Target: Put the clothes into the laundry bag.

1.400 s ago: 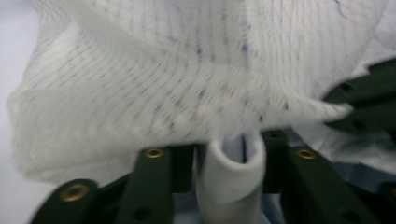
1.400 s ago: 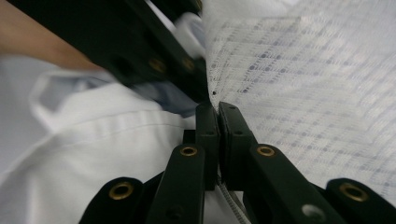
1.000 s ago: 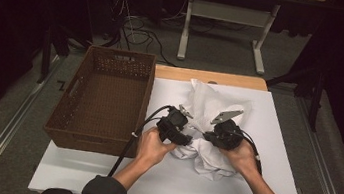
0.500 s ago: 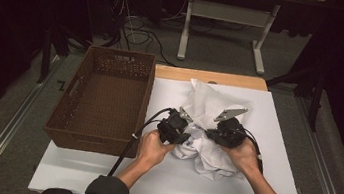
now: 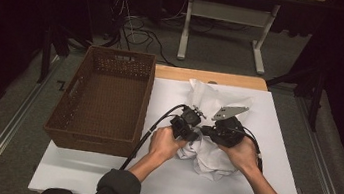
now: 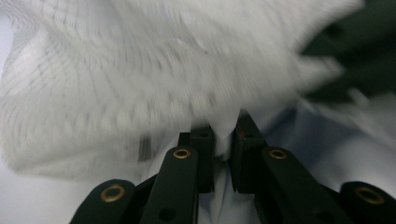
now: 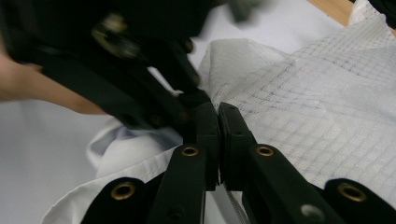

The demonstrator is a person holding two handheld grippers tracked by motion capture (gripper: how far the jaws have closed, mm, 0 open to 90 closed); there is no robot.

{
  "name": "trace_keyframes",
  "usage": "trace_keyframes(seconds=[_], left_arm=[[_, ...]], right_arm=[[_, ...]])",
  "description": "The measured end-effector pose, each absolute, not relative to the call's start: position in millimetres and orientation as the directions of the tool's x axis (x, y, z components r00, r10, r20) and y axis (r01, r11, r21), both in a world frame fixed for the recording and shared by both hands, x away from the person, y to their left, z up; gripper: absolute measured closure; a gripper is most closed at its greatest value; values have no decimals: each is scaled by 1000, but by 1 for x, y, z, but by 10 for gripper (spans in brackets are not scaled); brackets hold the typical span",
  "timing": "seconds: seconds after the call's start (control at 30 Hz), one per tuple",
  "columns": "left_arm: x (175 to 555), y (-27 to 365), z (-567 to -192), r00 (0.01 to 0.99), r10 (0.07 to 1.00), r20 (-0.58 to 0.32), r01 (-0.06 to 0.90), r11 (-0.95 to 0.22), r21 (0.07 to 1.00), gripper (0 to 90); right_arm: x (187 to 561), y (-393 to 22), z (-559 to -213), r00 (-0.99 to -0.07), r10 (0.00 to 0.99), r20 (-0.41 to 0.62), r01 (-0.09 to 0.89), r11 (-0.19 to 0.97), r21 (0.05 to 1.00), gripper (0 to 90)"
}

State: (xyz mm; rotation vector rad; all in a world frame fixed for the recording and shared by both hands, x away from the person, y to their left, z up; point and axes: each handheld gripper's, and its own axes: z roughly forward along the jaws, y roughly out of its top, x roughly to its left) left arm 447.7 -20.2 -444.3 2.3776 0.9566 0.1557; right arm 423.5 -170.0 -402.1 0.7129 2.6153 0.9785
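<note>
Both tools are pinching the crumpled white garment at the middle of the bench.

The left tool (image 5: 191, 130) has just been closing and is now nipping a thin fold of the white checked garment (image 5: 210, 157) between its pads, as the left gripper view is showing (image 6: 223, 135); the right tool (image 5: 218, 132) is clenched on cloth too, its jaws meeting over the fabric (image 7: 218, 140). The garment is lying bunched on the white bench (image 5: 98, 178), with a loose flap reaching toward 12 o'clock and the empty wicker basket (image 5: 104, 99) sitting at 9 o'clock. The two tools are working almost touching, so they are risking a knock or pinching the same fold. The left bite looks shallow: a pull apart could be slipping it free, or dragging the whole heap instead of spreading it.
</note>
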Motion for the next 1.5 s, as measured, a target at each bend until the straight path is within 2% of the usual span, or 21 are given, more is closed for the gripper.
trace_keyframes(seconds=[0.2,0.27,0.37,0.47,0.67,0.97,1.0,1.03,1.07,1.17,1.2,1.5], left_arm=[[456,-23,-447,707,698,-117,625,-538,565,796],[455,-17,-446,705,696,-136,629,-524,574,723],[448,-10,-443,710,693,-123,624,-539,566,552],[440,0,-438,711,694,-115,618,-538,574,495],[427,17,-435,714,689,-127,617,-532,580,462],[420,22,-459,680,707,-193,668,-489,561,412],[421,22,-462,677,707,-204,675,-487,554,414],[422,21,-463,678,704,-213,678,-486,551,452],[422,19,-465,697,686,-208,656,-494,570,517],[420,15,-466,732,653,-195,602,-484,635,808],[419,15,-466,733,651,-196,597,-479,643,842],[414,20,-453,749,633,-197,575,-472,668,876]], right_arm=[[421,-173,-407,-841,534,-85,359,669,651,890],[423,-179,-411,-829,553,-77,386,667,637,890],[427,-188,-420,-813,581,-52,426,652,627,890],[430,-192,-425,-805,591,-54,438,652,619,890],[437,-190,-432,-787,613,-71,462,662,590,890],[440,-190,-441,-782,618,-82,472,673,570,889],[440,-190,-441,-782,618,-79,473,672,569,889],[440,-190,-441,-781,619,-80,474,672,570,889],[440,-190,-441,-782,618,-81,472,671,572,889],[439,-187,-439,-786,612,-84,462,673,577,889],[438,-187,-439,-788,610,-86,457,673,582,889],[433,-181,-433,-808,586,-64,431,661,615,890]])
